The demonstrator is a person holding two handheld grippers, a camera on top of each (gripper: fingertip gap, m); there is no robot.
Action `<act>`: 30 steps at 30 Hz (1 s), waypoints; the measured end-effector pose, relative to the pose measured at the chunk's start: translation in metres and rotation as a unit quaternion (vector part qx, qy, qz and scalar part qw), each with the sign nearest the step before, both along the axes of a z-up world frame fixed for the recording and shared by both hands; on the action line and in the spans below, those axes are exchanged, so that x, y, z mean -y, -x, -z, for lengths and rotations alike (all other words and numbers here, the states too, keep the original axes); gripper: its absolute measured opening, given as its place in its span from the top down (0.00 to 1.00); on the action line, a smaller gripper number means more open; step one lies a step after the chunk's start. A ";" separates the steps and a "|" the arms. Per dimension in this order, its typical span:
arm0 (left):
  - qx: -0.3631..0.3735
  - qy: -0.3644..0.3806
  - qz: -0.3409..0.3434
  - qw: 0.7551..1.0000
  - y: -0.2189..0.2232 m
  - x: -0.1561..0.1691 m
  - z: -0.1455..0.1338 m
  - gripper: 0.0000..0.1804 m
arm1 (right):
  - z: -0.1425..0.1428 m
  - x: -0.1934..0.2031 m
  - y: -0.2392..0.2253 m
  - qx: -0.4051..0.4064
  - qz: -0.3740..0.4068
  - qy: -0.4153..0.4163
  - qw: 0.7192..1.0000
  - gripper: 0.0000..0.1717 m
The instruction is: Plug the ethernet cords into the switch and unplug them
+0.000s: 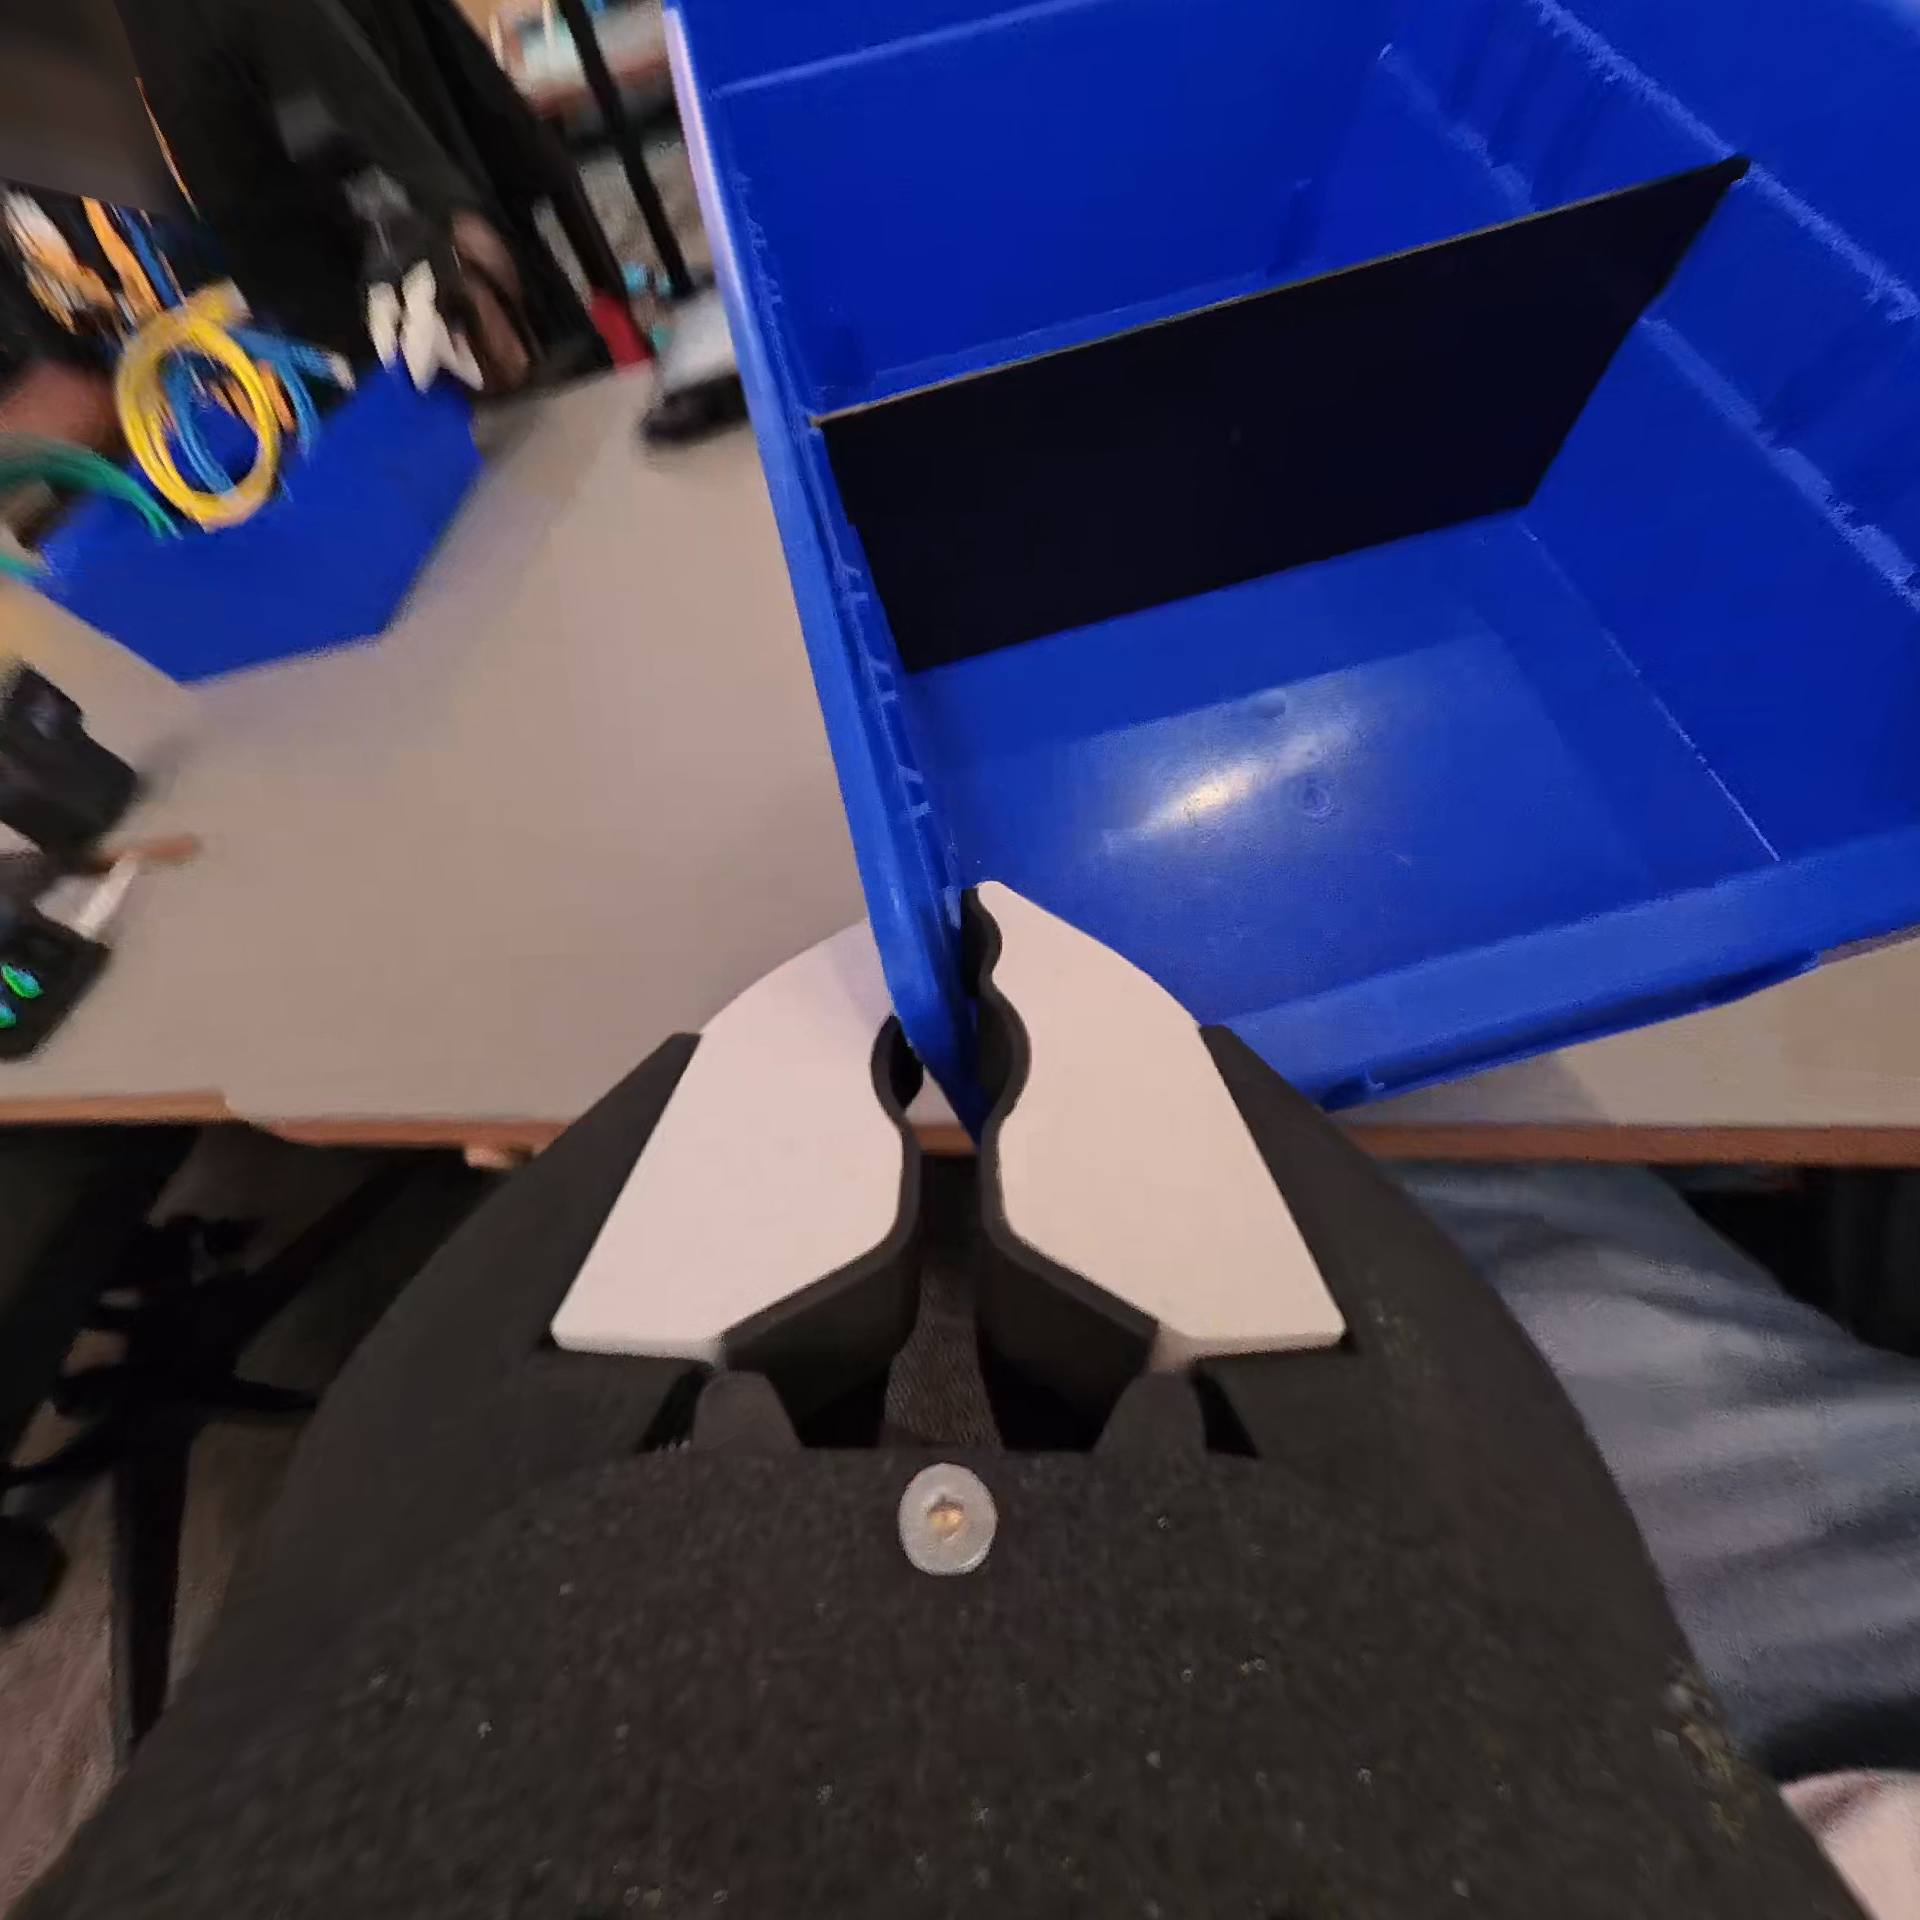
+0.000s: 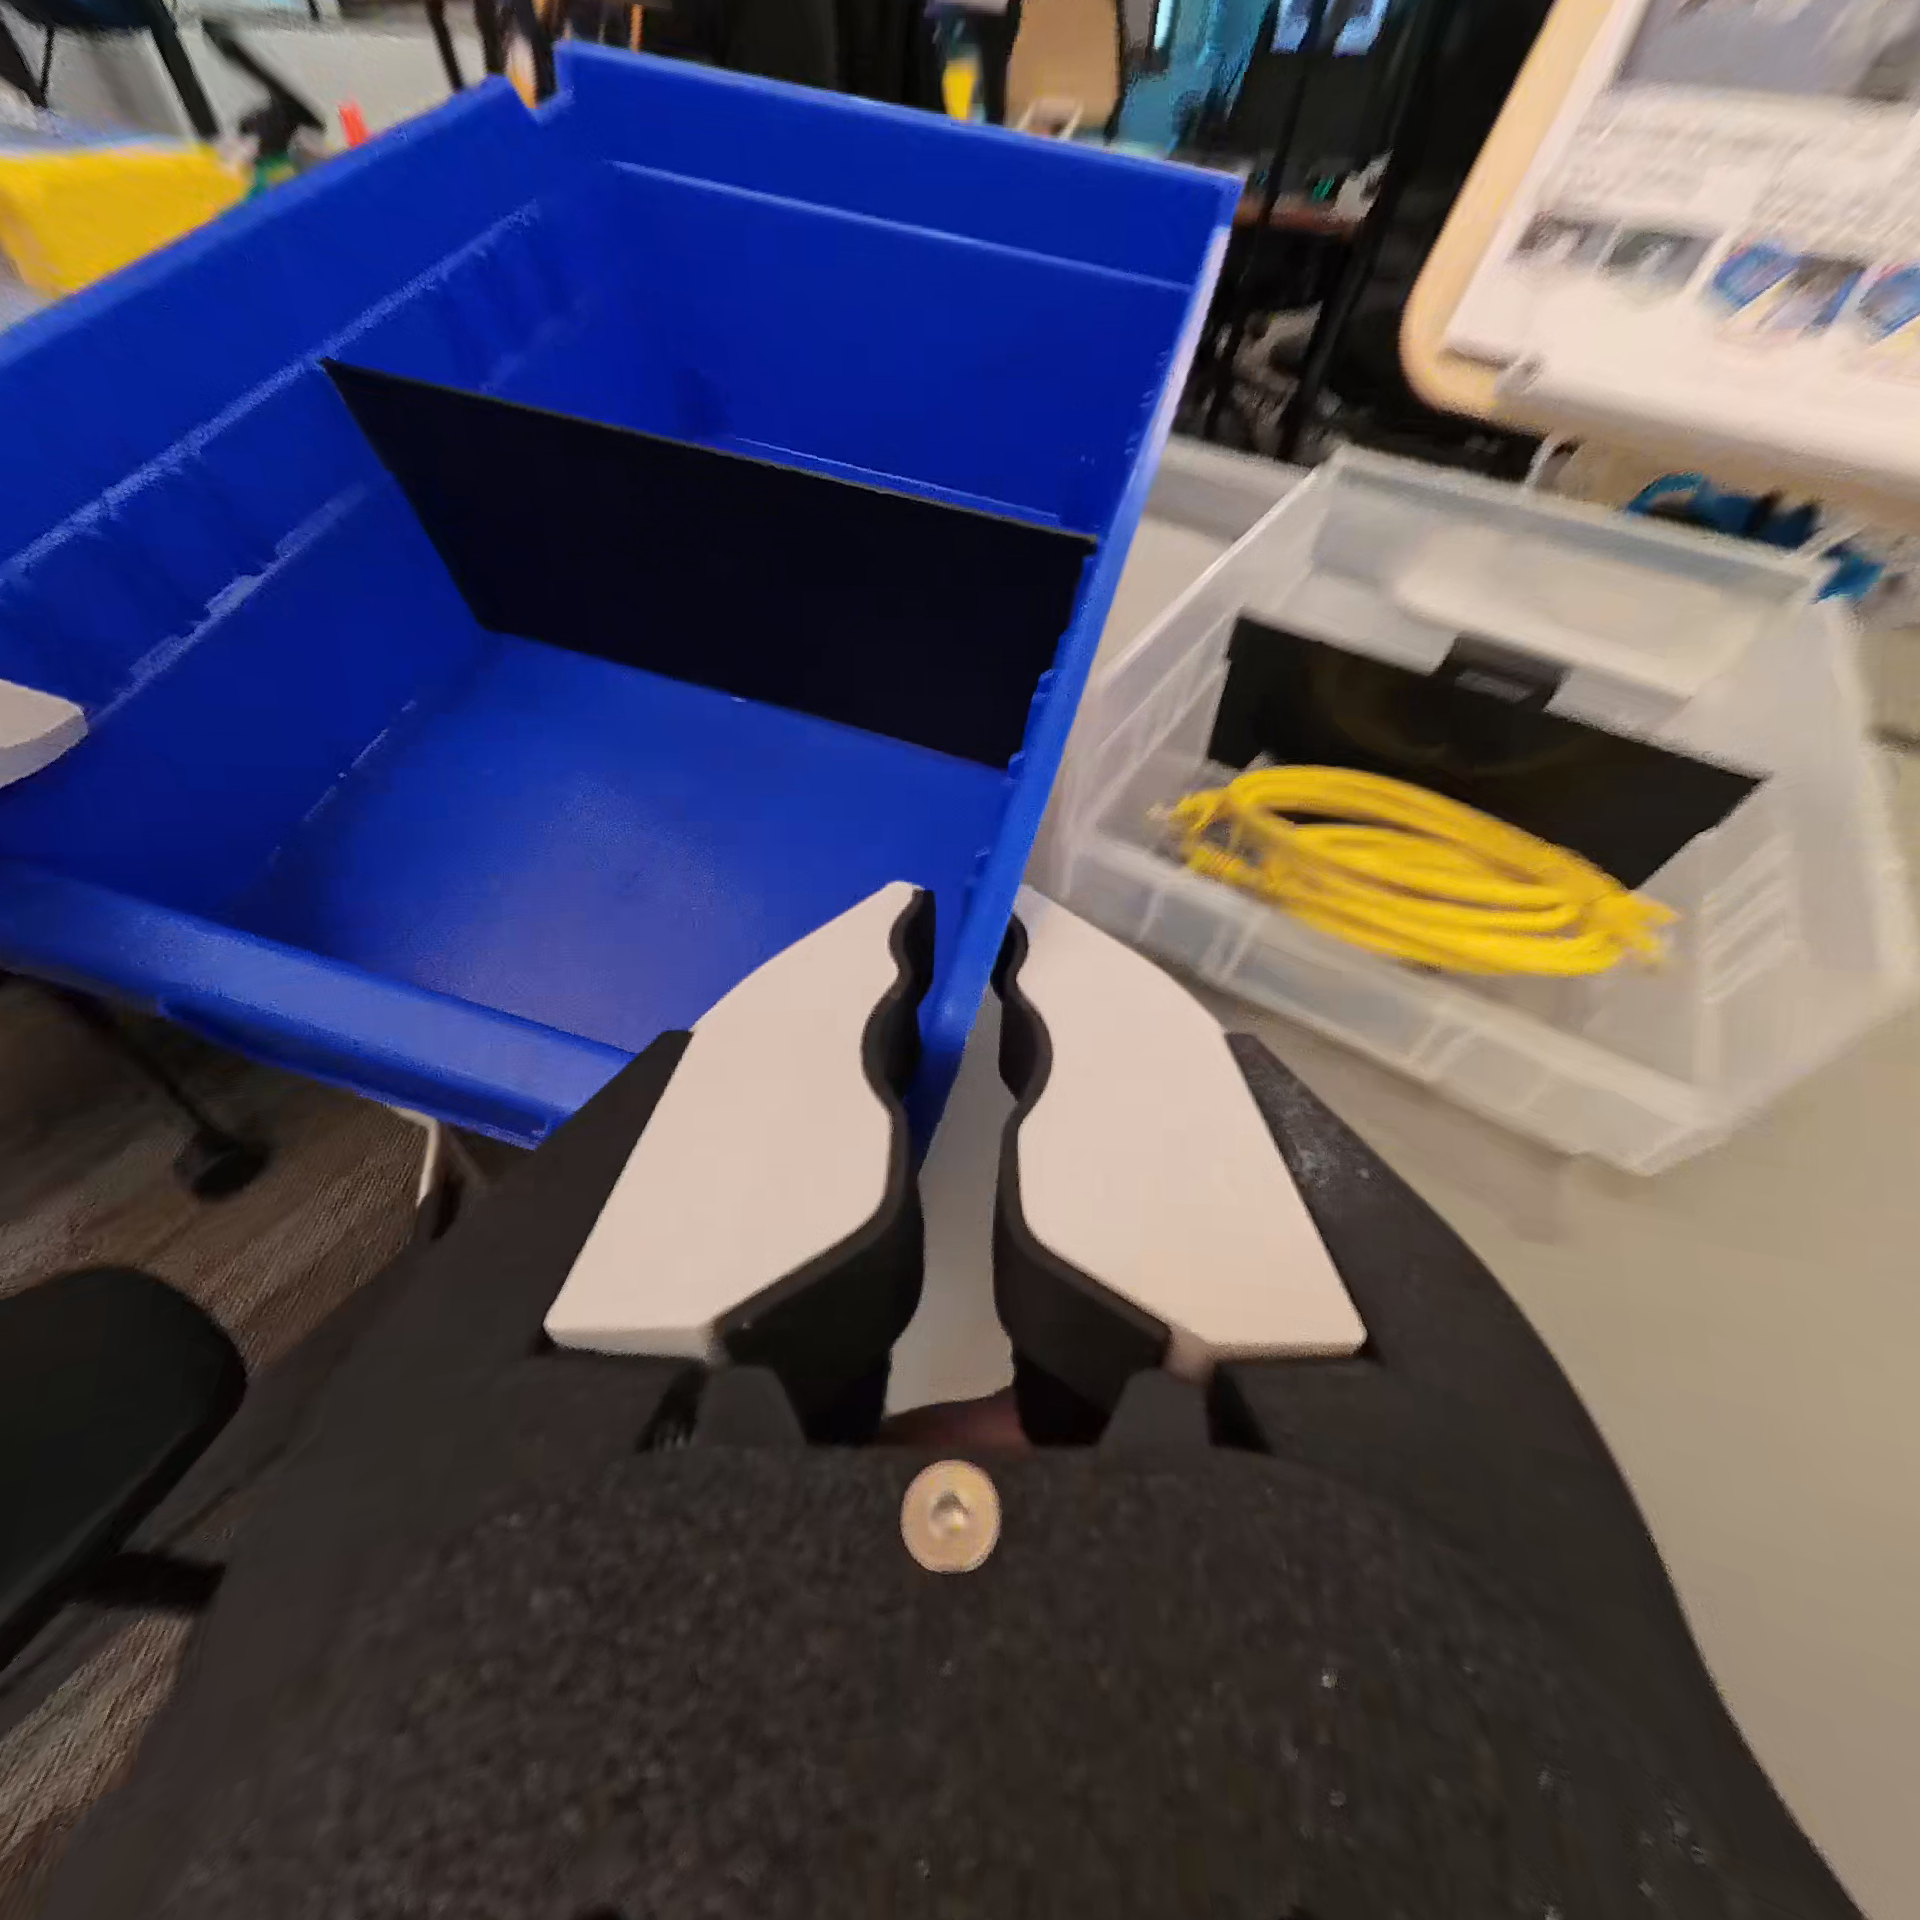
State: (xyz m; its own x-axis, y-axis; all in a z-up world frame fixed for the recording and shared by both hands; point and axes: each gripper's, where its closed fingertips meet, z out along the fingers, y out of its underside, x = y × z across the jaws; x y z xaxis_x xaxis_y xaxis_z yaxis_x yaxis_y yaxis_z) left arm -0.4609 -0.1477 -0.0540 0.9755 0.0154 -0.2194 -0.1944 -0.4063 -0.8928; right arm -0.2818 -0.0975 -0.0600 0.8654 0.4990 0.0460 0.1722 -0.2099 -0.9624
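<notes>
Left claw (image 1: pixel 940 997): clenched on the left side wall of the blue bin (image 1: pixel 1351 831), one pad inside and one outside, near the bin's front corner.
Right claw (image 2: pixel 961 997): straddles the opposite side wall of the same bin (image 2: pixel 582 862); inner pad lies against the wall, outer pad close to it, so it reads as gripping, though full pressure is hard to confirm.
Bin: tilted, its near end out past the surface (image 1: pixel 468 831) edge; nothing in the near compartment, black divider (image 1: pixel 1247 436) across the middle.
Bin long axis: runs away from both claws, roughly along their fingers.
Yellow cords (image 2: pixel 1434 873): coiled in a clear bin (image 2: pixel 1351 1060), just right of the blue bin, forward-right of the right claw.
More cords (image 1: pixel 197 426): yellow and blue loops over a second blue bin, far left, well apart from the left claw.
Switch: possibly the dark box (image 1: pixel 42 987) with green lights at the left edge; too blurred to be sure.
Nearer claw: the right one for the clear bin's cords, probably once the blue bin is set down.
</notes>
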 end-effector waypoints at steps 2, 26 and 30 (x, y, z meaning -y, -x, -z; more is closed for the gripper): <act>-0.020 -0.032 0.019 0.999 -0.019 -0.010 -0.033 0.98 | -0.032 -0.004 -0.019 -0.014 0.017 -0.035 0.999 0.95; -0.117 0.100 0.291 0.944 -0.509 -0.193 0.051 0.95 | 0.024 -0.109 -0.520 0.070 0.304 0.073 0.947 0.97; -0.097 0.130 0.289 0.944 -0.525 -0.188 0.087 0.95 | 0.064 -0.109 -0.539 0.058 0.294 0.105 0.948 0.97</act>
